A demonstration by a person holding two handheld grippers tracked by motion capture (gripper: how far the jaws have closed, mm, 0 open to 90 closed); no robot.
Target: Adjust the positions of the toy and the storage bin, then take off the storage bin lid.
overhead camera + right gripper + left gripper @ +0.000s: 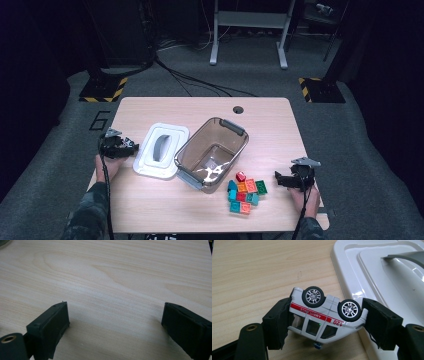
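Wooden tabletop [200,107] under everything. My left gripper [327,315] is clamped end to end on the toy ambulance [325,316], wheels up, at the frame's lower middle. White lid [372,280] sits upper right, touching-close. Right gripper [115,322] is spread, nothing between.

The light wooden table [150,205] carries a white lid [161,150] near nine o'clock and a clear bin [212,152] at centre. Coloured blocks [245,192] cluster toward five o'clock.
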